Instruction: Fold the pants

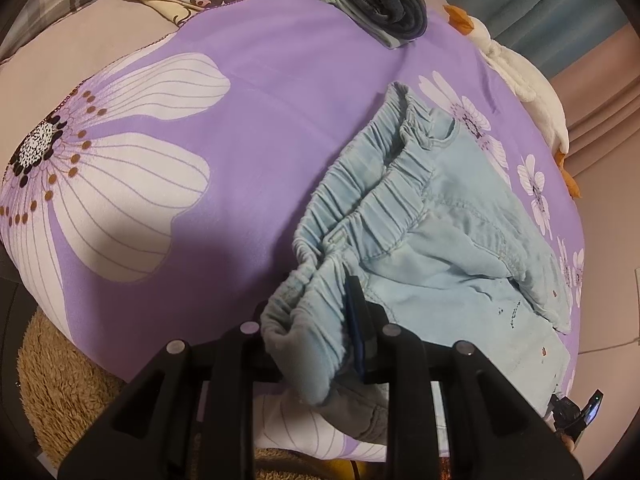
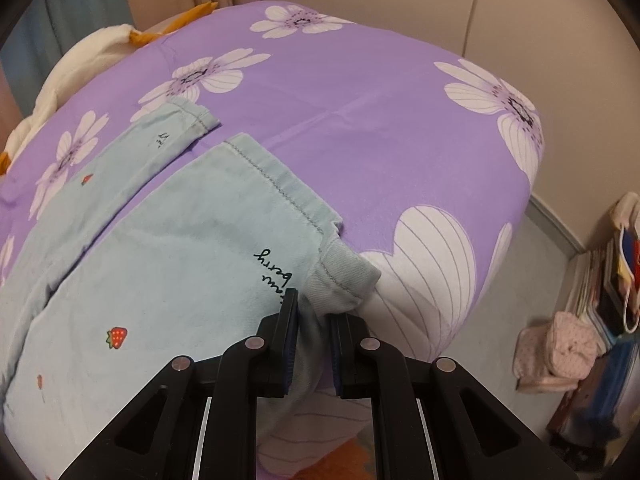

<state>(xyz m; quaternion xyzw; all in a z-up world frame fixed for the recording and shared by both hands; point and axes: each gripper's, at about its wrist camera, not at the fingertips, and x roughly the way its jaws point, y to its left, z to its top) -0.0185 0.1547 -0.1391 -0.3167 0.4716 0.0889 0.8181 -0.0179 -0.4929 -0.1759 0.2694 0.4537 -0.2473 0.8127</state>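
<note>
Nearest the lens, left tool (image 1: 320, 344) clamps the pants (image 1: 440, 240) waistband; right tool (image 2: 314, 344) pinches a leg hem at lower centre, likely holding both ends for folding on the bed (image 1: 260, 120).

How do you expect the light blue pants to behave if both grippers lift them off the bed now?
The pants will probably sag between the grips: the fabric already droops around the left gripper. The gathered waistband looks stretchy, so it may bunch. They seem light; the right gripper pinches only a hem corner.
</note>
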